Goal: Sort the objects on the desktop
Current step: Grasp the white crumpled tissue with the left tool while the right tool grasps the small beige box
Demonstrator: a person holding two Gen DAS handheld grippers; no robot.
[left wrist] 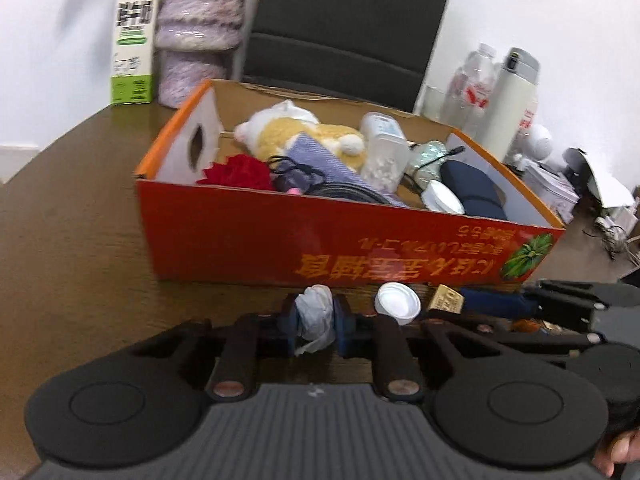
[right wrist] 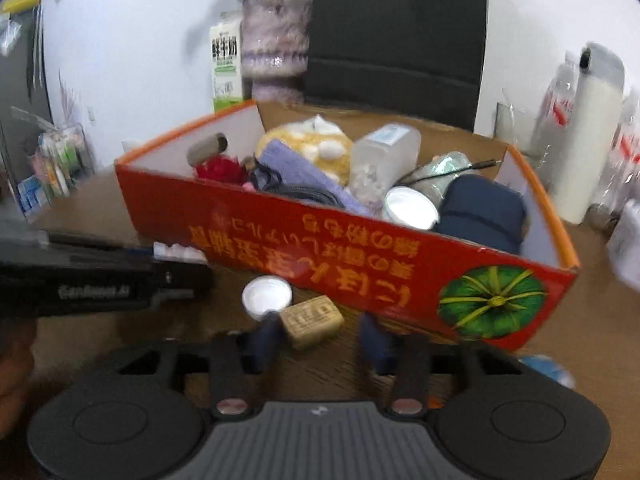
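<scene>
Left gripper (left wrist: 315,322): nearest in the left wrist view, its blue pads pressed on a crumpled white tissue (left wrist: 316,316) from both sides, just in front of the box.
Right gripper (right wrist: 323,338): nearest in the right wrist view, fingers apart; the tan block (right wrist: 313,321) lies on the table beside the left finger (right wrist: 267,340), touching or nearly so, and is not clamped. The right finger stands clear of it.
White cap (right wrist: 267,296): open side up on the table, just beyond the block, between the two grippers and near the box front.
Table (left wrist: 72,240): dark brown wood, bearing everything.
Box (left wrist: 340,240): orange-red cardboard, open top, printed text upside down and a green pumpkin picture at its right front corner; just behind the cap and block.
Box contents: red flower (left wrist: 236,172) at left, a purple cloth (left wrist: 320,160) with a black cable over it, a yellow plush toy (left wrist: 304,132) behind, a clear jar (left wrist: 384,148) of white bits, a white lid (left wrist: 444,196) and a navy bundle (left wrist: 472,188) at right.
Behind the box: a milk carton (left wrist: 134,40) and a purple vase (left wrist: 200,32) at left, a black chair (left wrist: 344,28) in the middle, a white flask (left wrist: 516,96) and clear bottles (left wrist: 476,76) at right.
</scene>
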